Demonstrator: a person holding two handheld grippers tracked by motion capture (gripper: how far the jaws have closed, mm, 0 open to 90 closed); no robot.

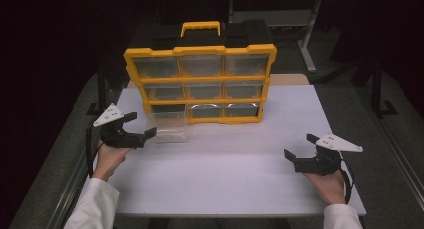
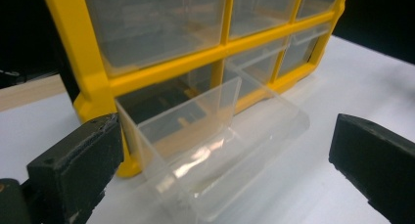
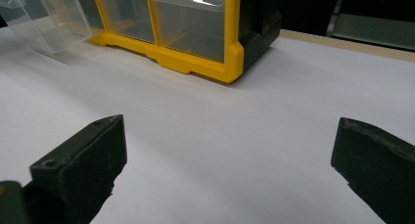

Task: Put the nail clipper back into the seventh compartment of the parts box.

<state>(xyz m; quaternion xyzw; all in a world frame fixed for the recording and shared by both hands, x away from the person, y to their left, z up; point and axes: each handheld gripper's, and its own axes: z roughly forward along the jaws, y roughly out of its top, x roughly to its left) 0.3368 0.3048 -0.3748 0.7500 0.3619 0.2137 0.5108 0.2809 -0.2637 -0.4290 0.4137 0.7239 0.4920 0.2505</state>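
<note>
A yellow organiser cabinet (image 1: 200,79) with clear drawers stands upright at the back of the white table (image 1: 225,179). Its bottom-left drawer (image 1: 168,126) is pulled out forward and rests on the table; it looks empty. My left gripper (image 1: 141,125) is open just left of that drawer. In the left gripper view the clear drawer (image 2: 215,150) lies between and beyond the spread jaws, apart from both, with the cabinet frame (image 2: 93,87) behind. My right gripper (image 1: 301,146) is open over bare table at the front right, holding nothing. The right gripper view shows the cabinet (image 3: 195,53) and drawer (image 3: 44,18) far ahead.
The cabinet has a yellow carry handle (image 1: 200,26) on top. The other drawers (image 1: 202,65) sit closed in their slots. Past the table edges the floor is dark, and a grey desk leg (image 1: 306,44) stands behind at the right.
</note>
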